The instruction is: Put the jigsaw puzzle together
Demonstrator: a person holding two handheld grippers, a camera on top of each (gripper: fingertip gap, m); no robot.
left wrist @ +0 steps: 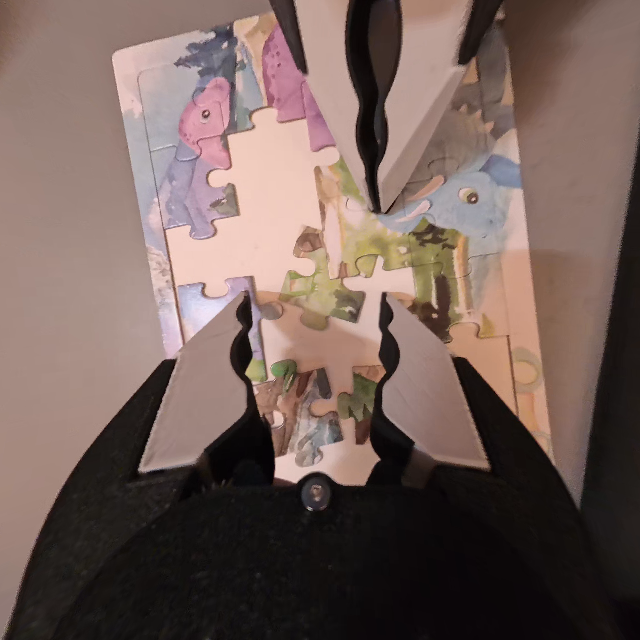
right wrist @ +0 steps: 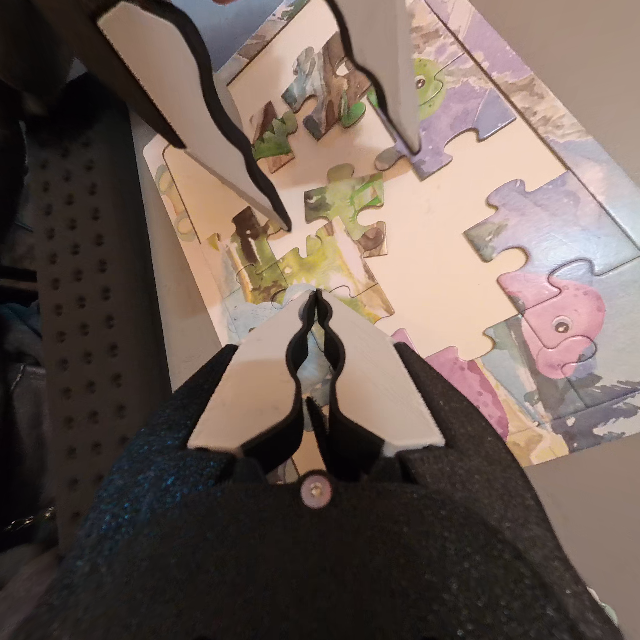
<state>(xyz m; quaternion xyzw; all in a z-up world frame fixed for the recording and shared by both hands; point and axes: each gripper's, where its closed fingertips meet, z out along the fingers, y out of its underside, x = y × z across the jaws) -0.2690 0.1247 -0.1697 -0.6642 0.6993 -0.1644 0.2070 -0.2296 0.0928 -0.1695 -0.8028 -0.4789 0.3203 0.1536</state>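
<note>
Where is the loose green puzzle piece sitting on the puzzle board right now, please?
In the left wrist view, the green piece lies near the puzzle board's middle, just beyond the open left tool, below and left of the shut right tool.

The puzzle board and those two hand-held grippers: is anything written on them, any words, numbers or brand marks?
None can be read in either view.
Puzzle board: painted pictures only.
Left hand-held gripper and right hand-held gripper: plain, no marks visible.

Plain beige tabletop [left wrist: 69, 242] in warm light; a dark perforated panel [right wrist: 79, 277], perhaps a chair.
</note>
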